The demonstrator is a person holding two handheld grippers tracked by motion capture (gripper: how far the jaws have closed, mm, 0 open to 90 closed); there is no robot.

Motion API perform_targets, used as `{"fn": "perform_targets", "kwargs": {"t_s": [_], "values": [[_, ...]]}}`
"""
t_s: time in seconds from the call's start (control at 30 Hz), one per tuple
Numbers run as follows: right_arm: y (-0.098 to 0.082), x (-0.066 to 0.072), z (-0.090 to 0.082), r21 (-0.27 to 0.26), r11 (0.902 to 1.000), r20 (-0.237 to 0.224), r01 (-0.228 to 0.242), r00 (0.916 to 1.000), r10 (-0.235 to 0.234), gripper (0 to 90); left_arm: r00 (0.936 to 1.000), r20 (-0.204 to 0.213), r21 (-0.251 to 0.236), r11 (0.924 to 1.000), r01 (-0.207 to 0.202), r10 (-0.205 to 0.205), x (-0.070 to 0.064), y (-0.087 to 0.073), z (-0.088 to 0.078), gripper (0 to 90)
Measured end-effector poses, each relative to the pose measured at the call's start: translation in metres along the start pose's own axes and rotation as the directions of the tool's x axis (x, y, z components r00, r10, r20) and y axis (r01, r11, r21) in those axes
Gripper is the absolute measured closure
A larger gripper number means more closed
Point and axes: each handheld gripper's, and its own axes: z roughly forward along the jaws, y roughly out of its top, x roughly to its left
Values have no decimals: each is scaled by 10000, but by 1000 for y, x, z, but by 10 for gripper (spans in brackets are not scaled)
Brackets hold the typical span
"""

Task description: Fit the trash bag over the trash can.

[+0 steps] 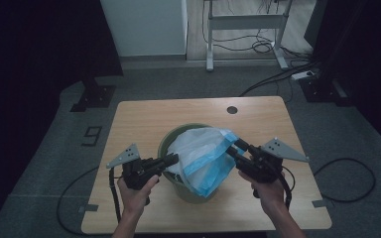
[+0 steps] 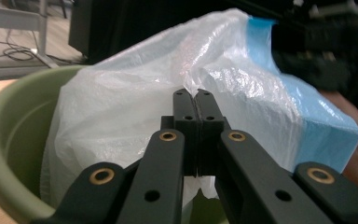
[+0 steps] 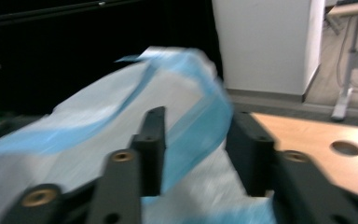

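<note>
A white plastic bag (image 1: 203,153) with a blue rim band sits in a green bin (image 1: 164,143) on the wooden table (image 1: 144,119), bulging out over the rim. My left gripper (image 1: 173,159) is at the bag's left side. In the left gripper view its jaws (image 2: 194,95) are pressed together with a crease of the bag (image 2: 130,93) gathered at their tips, above the bin wall (image 2: 9,135). My right gripper (image 1: 235,148) is at the bag's right side. Its jaws (image 3: 196,126) stand apart, and the blue band of the bag (image 3: 98,121) runs between them.
A round cable hole (image 1: 232,109) lies in the tabletop at the back right. Behind the table stand a white cabinet (image 1: 146,27) and a desk frame (image 1: 245,22) with cables on the floor. A cable trails from each gripper off the table's front.
</note>
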Motion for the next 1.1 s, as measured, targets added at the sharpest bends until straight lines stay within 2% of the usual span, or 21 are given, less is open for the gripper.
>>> {"fn": "perform_targets", "kwargs": {"t_s": [0.03, 0.1, 0.2, 0.3, 0.47, 0.57, 0.67, 0.83, 0.93, 0.97, 1.0, 1.1], "values": [[-11, 8, -4, 78, 9999, -109, -123, 9999, 124, 468, 10000, -37, -176, 9998, 60, -61, 0, -1, -1, 891], [-14, 10, -5, 119, 9998, -152, -152, 9998, 154, 458, 9999, -2, -254, 9996, 120, -120, 0, -1, -2, 892], [-30, 17, -4, 409, 9989, -343, -241, 9991, 255, 440, 9995, 110, -416, 9987, 290, -286, 1, -1, -3, 892], [-35, 20, -1, 541, 9983, -500, -239, 9984, 266, 440, 9996, 90, -443, 9987, 253, -249, 0, 0, -3, 892], [-37, 27, 7, 688, 9967, -764, -428, 9959, 481, 426, 9996, 140, -465, 9986, 242, -236, 0, 0, -1, 892], [-36, 28, 12, 874, 9945, -532, -583, 9966, 631, 419, 9997, 170, -590, 9981, 194, -185, 0, 0, -4, 892], [-35, 26, 14, 950, 9919, -510, -841, 9947, 892, 407, 9993, 302, -730, 9971, 226, -204, 1, -1, -6, 892], [-33, 26, 17, 943, 9906, -757, -996, 9914, 1069, 409, 9985, 492, -772, 9966, 275, -237, 0, 0, -6, 892], [-31, 28, 19, 826, 9919, -895, -969, 9905, 1042, 445, 9983, 546, -713, 9972, 230, -191, -1, 0, -4, 891], [-30, 29, 19, 765, 9930, -904, -896, 9912, 964, 487, 9983, 551, -692, 9974, 225, -187, -1, 1, -4, 891], [-30, 30, 18, 578, 9957, -1031, -724, 9916, 781, 590, 9983, 551, -677, 9974, 235, -198, -1, 1, -3, 891], [-29, 33, 15, 303, 9986, -1114, -435, 9927, 466, 715, 9983, 545, -664, 9975, 241, -205, 0, 1, -2, 891]]}}
